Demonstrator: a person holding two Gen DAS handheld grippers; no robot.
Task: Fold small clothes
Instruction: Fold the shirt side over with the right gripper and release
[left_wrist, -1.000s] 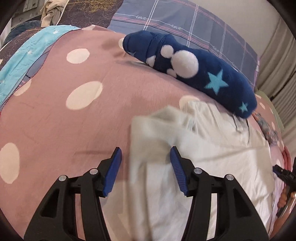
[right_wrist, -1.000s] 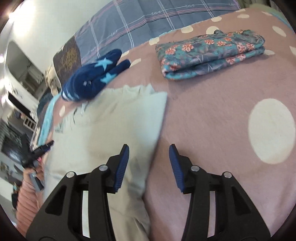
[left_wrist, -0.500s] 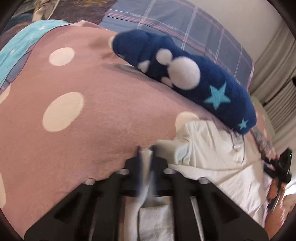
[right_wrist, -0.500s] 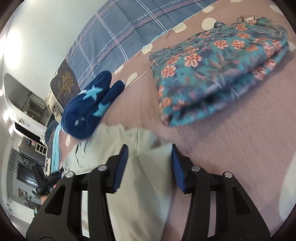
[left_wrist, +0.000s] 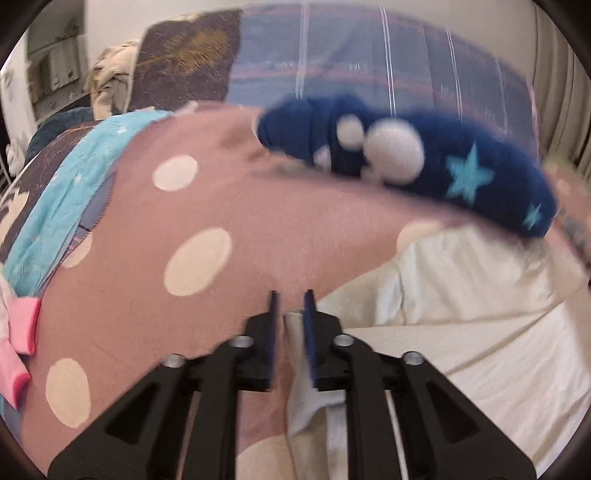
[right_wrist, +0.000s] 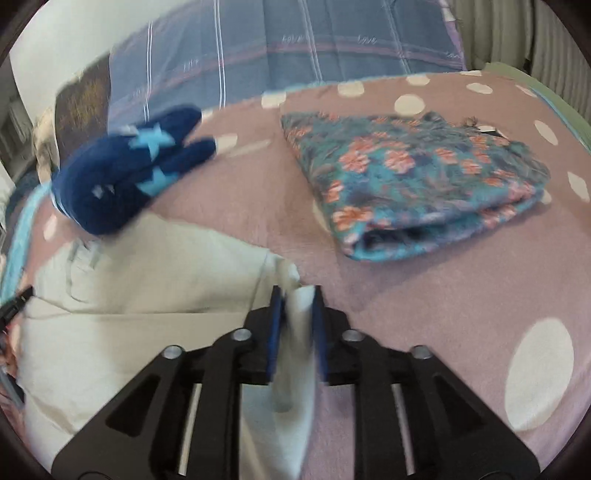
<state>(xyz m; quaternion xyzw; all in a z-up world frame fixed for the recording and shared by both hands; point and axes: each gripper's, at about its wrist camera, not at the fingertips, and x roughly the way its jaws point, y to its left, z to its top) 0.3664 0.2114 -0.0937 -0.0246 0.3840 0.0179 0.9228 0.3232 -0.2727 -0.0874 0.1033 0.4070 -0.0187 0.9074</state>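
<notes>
The cream garment (right_wrist: 147, 288) lies on the dotted bedspread (left_wrist: 207, 206), its far edge just beside the navy plush garment (left_wrist: 424, 162). The right gripper (right_wrist: 295, 306) clamps a fold of cloth at one corner. The left gripper (left_wrist: 290, 310) has just been opening; cloth sits between its jaws, grip uncertain. Re-clamp it first, then carry both corners evenly, keeping the edge taut.
</notes>
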